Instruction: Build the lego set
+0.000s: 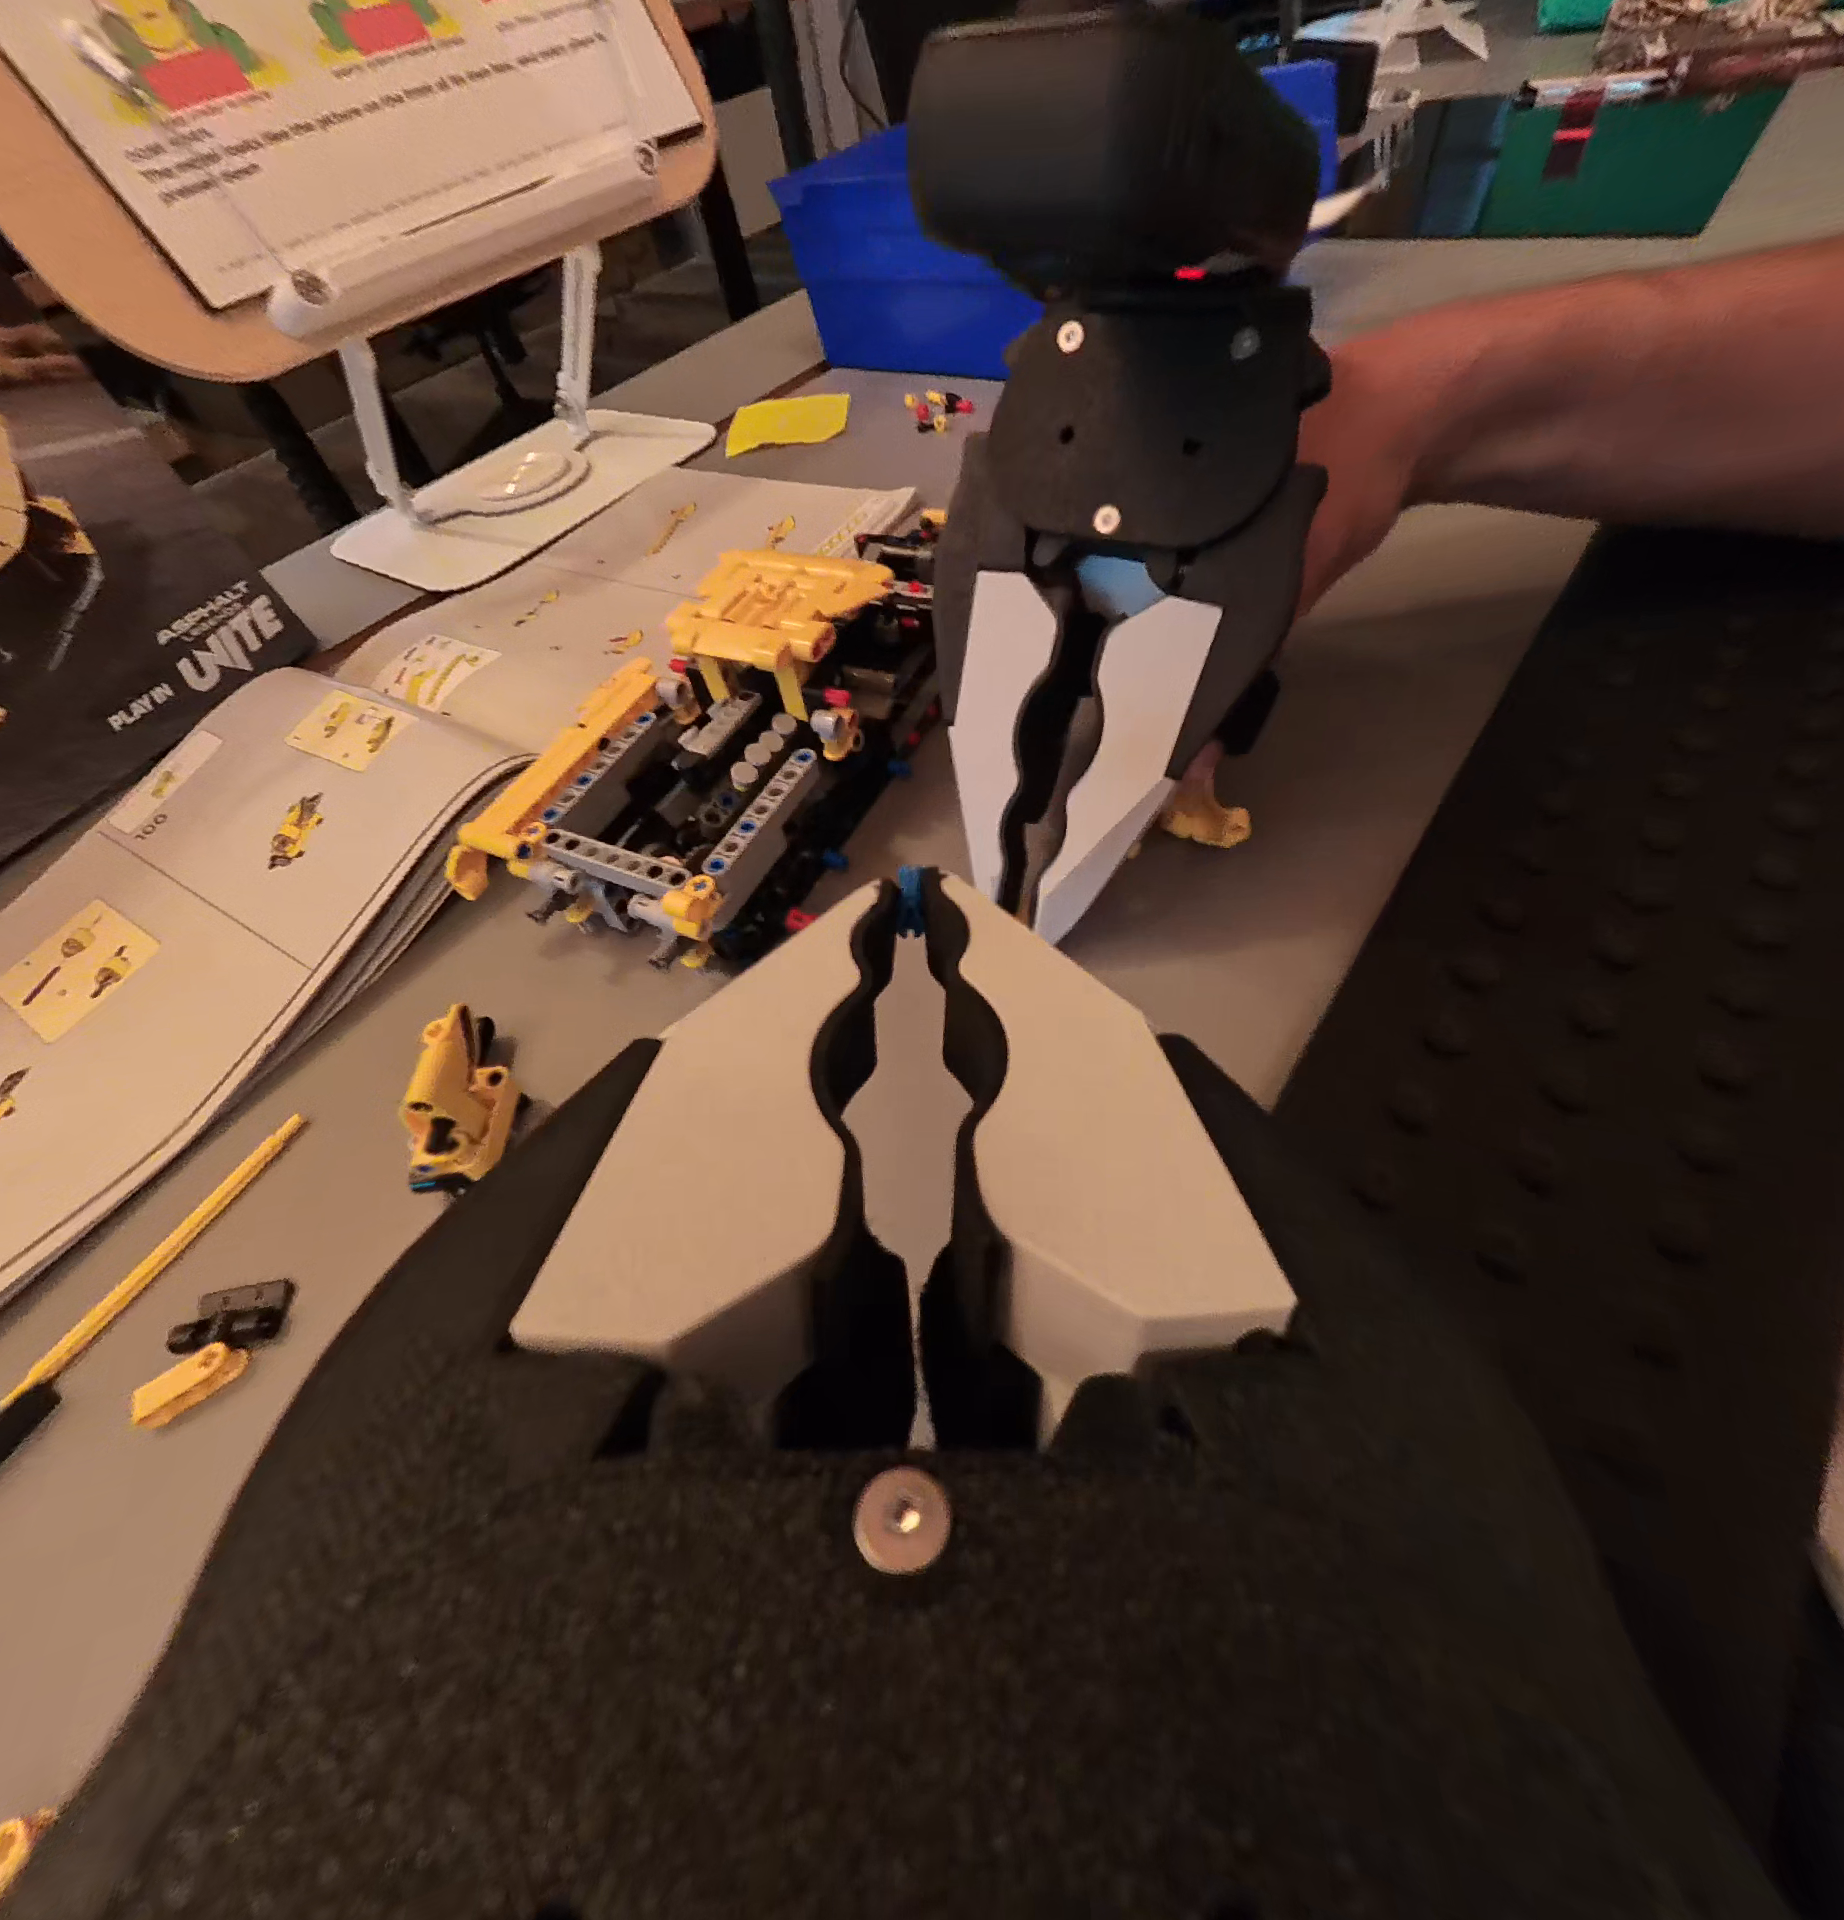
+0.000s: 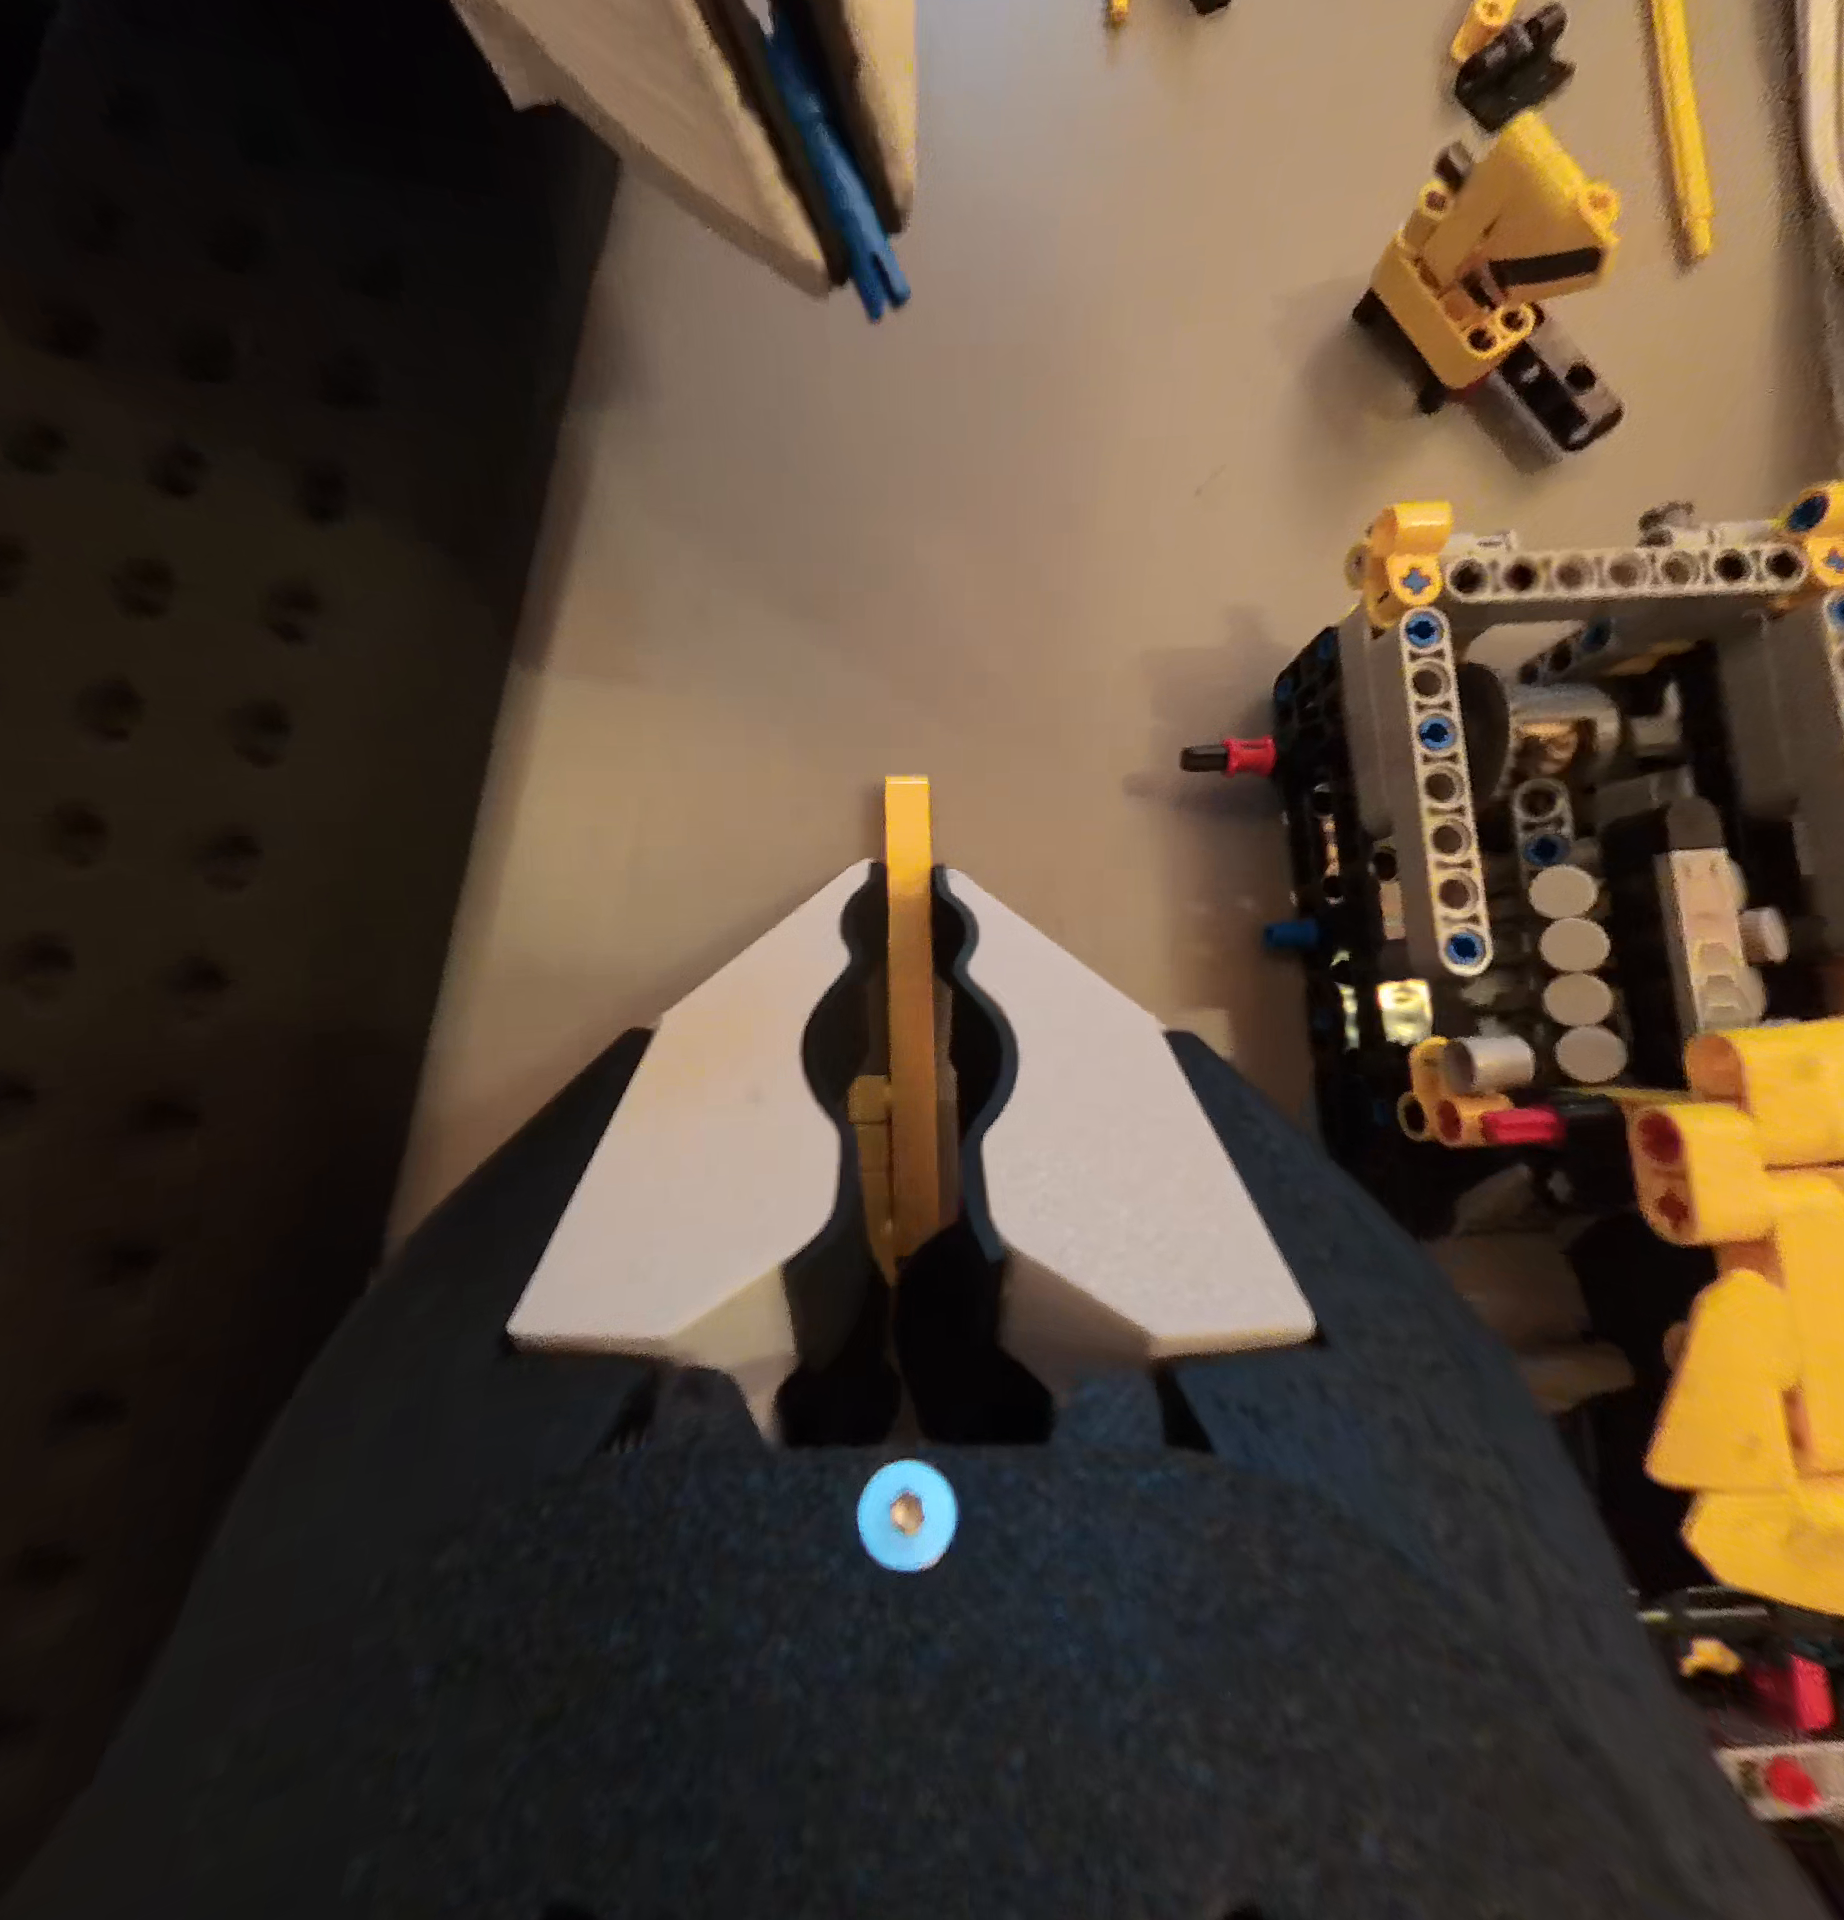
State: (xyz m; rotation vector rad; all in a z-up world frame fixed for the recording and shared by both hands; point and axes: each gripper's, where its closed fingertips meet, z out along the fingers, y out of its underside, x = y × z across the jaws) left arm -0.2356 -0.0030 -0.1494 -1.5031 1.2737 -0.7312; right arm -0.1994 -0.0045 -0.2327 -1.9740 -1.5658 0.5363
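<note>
Lego chassis [image 1: 710,748], partly built in yellow, grey and black, lies on the grey table [image 1: 1313,831] just beside the open instruction booklet [image 1: 222,831]; the right wrist view shows it from above [image 2: 1583,831], its perforated grey beams and a row of round grey discs exposed. Left gripper [image 1: 913,904] pinches a small blue pin [image 1: 910,902] at its very tips, jaws drawn close together. Right gripper [image 2: 907,883] is clamped on a flat yellow piece [image 2: 907,987] held edge-on, which projects beyond the tips; the left wrist view shows this gripper [image 1: 1032,883] pointing down at the table close to the left one. The step in hand appears to be joining pin and yellow piece before either goes onto the chassis. The next move would then call for lining the pin up with a hole in the piece and pressing it in squarely, since so light a grip could let the pin twist. Loose parts lie around: a yellow and black sub-assembly [image 1: 459,1107], a long yellow rod [image 1: 159,1247], a black connector [image 1: 234,1311] and a short yellow beam [image 1: 189,1382]. A stand [image 1: 523,488] carries a further sheet behind. Holes in the yellow piece cannot be seen edge-on; its full shape is hidden between the jaws, and the chassis is cut off at the right edge of the right wrist view.
</note>
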